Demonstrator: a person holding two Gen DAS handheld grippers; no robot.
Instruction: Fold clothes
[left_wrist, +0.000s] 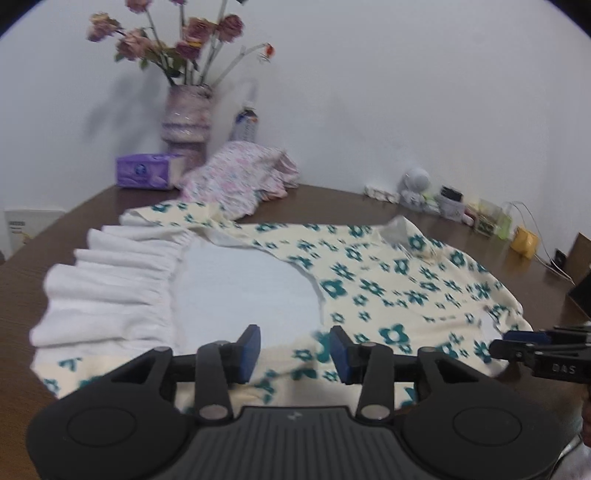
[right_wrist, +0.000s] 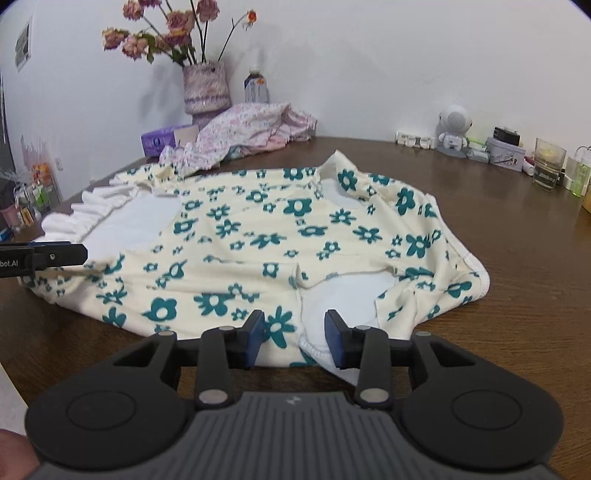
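- Cream garment (right_wrist: 258, 240) with teal flowers lies spread on the brown surface (right_wrist: 517, 258), white lining and a white ruffle (left_wrist: 110, 280) showing at one side.
- Left hand-held gripper (left_wrist: 294, 350) hovers over the near edge of the garment, fingers apart, holding nothing.
- Right hand-held gripper (right_wrist: 294, 338) is over the near hem of the garment, fingers apart too.
- Behind the garment lie a pink crumpled cloth (right_wrist: 251, 129), a purple tissue pack (right_wrist: 168, 140) and a vase (right_wrist: 205, 90) of flowers.

You can see a vase (right_wrist: 205, 88) of dry roses (right_wrist: 173, 31) by the wall on the brown table (right_wrist: 517, 258). Beside it sit a purple tissue pack (right_wrist: 168, 139), a bottle (right_wrist: 255, 88) and a little white astronaut toy (right_wrist: 453, 129).
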